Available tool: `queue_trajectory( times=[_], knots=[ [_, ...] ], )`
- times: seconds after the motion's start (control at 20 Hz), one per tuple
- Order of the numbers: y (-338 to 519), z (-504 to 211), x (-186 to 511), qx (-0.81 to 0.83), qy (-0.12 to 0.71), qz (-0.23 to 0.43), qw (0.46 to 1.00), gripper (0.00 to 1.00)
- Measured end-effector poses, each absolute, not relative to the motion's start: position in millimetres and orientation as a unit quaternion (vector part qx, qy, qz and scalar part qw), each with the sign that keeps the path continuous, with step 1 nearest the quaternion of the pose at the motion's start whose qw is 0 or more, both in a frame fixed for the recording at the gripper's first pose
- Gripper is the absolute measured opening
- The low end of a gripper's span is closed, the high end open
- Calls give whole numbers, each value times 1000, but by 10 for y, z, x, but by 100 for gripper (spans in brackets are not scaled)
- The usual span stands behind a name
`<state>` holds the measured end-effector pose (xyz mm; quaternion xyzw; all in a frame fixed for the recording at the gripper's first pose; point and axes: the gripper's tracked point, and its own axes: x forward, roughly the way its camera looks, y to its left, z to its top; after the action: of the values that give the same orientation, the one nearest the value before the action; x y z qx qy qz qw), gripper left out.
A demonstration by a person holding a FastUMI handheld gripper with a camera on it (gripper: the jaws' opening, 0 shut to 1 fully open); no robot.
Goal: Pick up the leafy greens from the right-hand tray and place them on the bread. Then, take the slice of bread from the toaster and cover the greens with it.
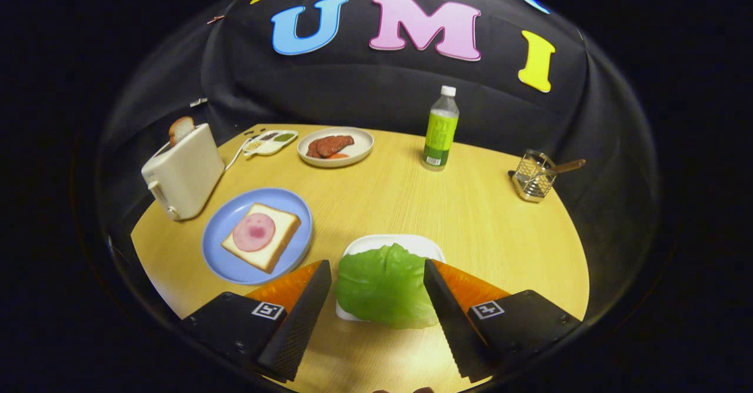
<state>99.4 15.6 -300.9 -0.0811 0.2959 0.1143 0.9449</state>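
Overhead, fingers [376, 278] wide, flanking leafy greens [385, 284], seemingly untouched, on white tray [412, 243]; wooden table [470, 216].

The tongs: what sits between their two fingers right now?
In the gripper view, the open tongs straddle the lettuce leaf, which lies on its white tray. Neither finger visibly presses it.

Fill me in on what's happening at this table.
A person is making a sandwich with a handheld gripper. Its fingers are open on either side of the lettuce leaf, which lies on a white tray; whether they touch it I can't tell. Beyond the fingers, a blue plate holds a bread slice topped with ham. Another slice sticks up from the toaster.
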Motion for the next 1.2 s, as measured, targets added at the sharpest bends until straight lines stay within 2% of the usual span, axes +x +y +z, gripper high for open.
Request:
queue_trajectory(
  times=[0.6,0.7,0.75,0.8,0.95,1.0,1.15,1.2],
  knots=[
    [19,-3601,1099,-69,361,117,923,100],
    [23,-3606,1103,-71,363,115,922,95],
    [32,-3577,1105,-72,361,114,923,83],
    [68,-3598,1094,-73,367,118,920,81],
    [104,-3578,1096,-78,362,121,921,38],
    [108,-3585,1085,-84,363,123,920,30],
    [91,-3578,1095,-78,371,122,917,30],
    [90,-3585,1100,-70,374,120,917,20]
  ],
)
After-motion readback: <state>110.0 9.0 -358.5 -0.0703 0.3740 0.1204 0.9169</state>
